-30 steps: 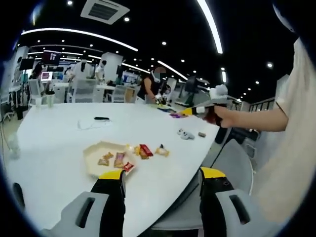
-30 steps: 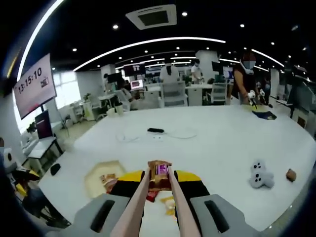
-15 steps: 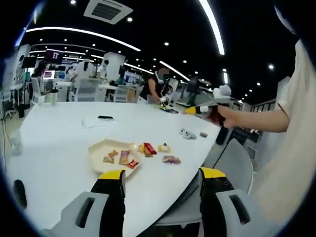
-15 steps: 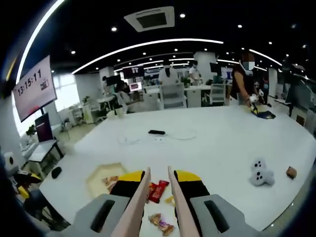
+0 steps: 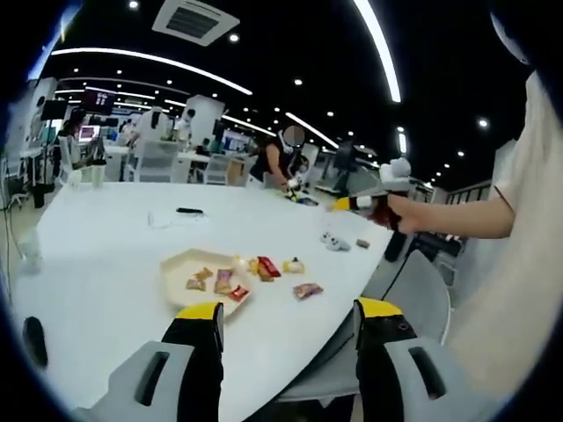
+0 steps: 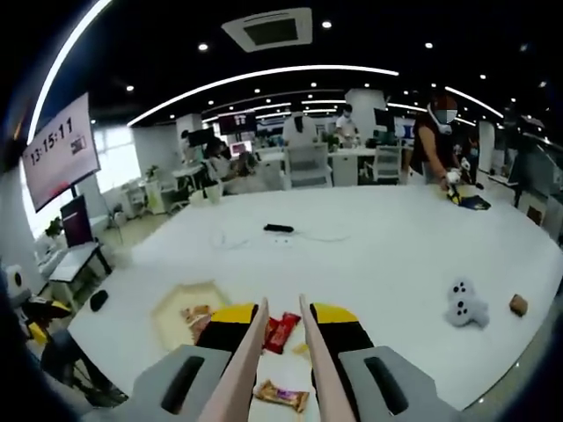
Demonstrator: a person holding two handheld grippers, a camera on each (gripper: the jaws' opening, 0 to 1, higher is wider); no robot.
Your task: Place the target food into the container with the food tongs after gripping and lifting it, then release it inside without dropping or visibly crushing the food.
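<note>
The white table (image 6: 396, 255) carries everything, and the shallow beige container (image 6: 180, 312) sits toward its near edge with a few wrapped snacks (image 5: 215, 281) in it. Just beside its rim lie more loose wrappers, among them a red packet (image 6: 280, 331). A second ago the tongs (image 6: 280, 352) in the right gripper (image 6: 280, 338) pinched a brown-and-pink wrapped snack (image 6: 281, 396) up in the air; now their tips stand apart with nothing between them, and that snack lies on the bare table near the edge, outside the container. In my judgement it slipped or was let go early, so the placing has failed and needs a fresh pick. The right gripper's own jaws look closed on the tong arms, though the view is cramped. The left gripper (image 5: 286, 330) hangs wide open and empty.
</note>
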